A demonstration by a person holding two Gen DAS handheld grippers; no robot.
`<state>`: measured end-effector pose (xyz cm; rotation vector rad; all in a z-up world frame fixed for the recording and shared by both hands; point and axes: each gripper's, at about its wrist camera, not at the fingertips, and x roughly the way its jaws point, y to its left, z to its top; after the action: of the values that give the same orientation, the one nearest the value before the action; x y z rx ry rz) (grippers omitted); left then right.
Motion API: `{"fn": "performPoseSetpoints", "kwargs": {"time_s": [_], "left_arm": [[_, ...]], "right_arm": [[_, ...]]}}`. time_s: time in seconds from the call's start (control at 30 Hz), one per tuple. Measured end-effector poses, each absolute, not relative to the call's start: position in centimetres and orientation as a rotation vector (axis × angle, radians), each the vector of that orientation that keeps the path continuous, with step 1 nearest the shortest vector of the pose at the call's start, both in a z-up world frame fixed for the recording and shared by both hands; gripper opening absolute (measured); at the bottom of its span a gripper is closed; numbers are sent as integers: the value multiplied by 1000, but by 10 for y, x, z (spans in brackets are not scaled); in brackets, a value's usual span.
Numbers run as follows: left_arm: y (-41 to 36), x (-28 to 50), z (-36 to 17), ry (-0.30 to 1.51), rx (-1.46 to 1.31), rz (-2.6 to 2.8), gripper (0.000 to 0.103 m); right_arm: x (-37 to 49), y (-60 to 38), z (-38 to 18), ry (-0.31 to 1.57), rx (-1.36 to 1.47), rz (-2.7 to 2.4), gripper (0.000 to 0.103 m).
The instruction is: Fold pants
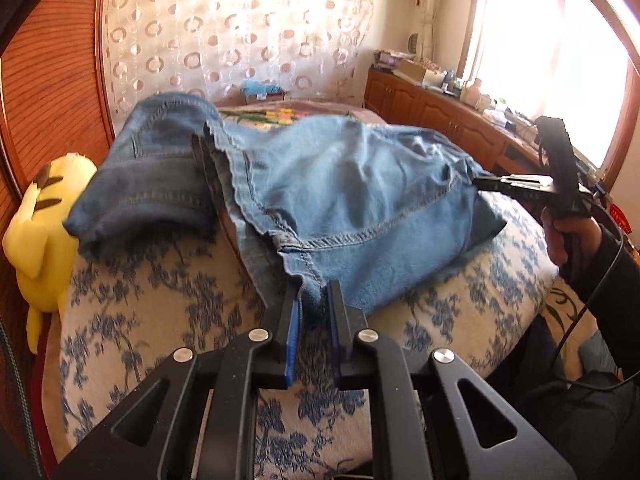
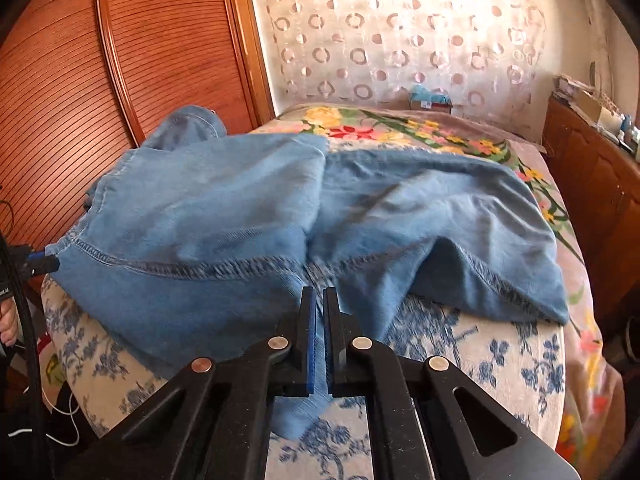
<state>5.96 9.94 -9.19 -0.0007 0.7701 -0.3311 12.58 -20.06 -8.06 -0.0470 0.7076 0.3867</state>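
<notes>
A bed fills most of both views, covered with a cream cloth printed with blue flowers; further back lies a blanket with bright red and yellow flowers. Behind the bed hangs a pale curtain patterned with rings, and a ribbed wooden panel stands on the left side.

A pair of light blue jeans lies crumpled across the near part of the bed, lifted into loose folds, its stitched seams showing (the darker waistband end with a pocket is bunched towards the wooden panel).

A wooden cabinet cluttered with small items runs along the right wall under a bright window. A yellow plush toy sits at the left edge of the bed.

The left tool pinches a seamed edge of the jeans between its nearly closed fingers. The right tool has its fingers pressed almost together on a thin fold of denim, with blue fabric hanging out beneath them. In the left view the right tool grips the jeans' far side, held by a hand in a dark sleeve.
</notes>
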Motion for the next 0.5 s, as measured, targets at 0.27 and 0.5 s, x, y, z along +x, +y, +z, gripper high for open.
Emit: {"fn": "performPoseSetpoints", "kwargs": {"time_s": [0.27,0.5], "left_arm": [[102,63,-88,770,-11,-292,20],[118,70,-69,706,-37,-244,61]], "right_arm": [[116,-194,-75,695,-20,433,3],[112,-173,-69,665,-12,473,11]]}}
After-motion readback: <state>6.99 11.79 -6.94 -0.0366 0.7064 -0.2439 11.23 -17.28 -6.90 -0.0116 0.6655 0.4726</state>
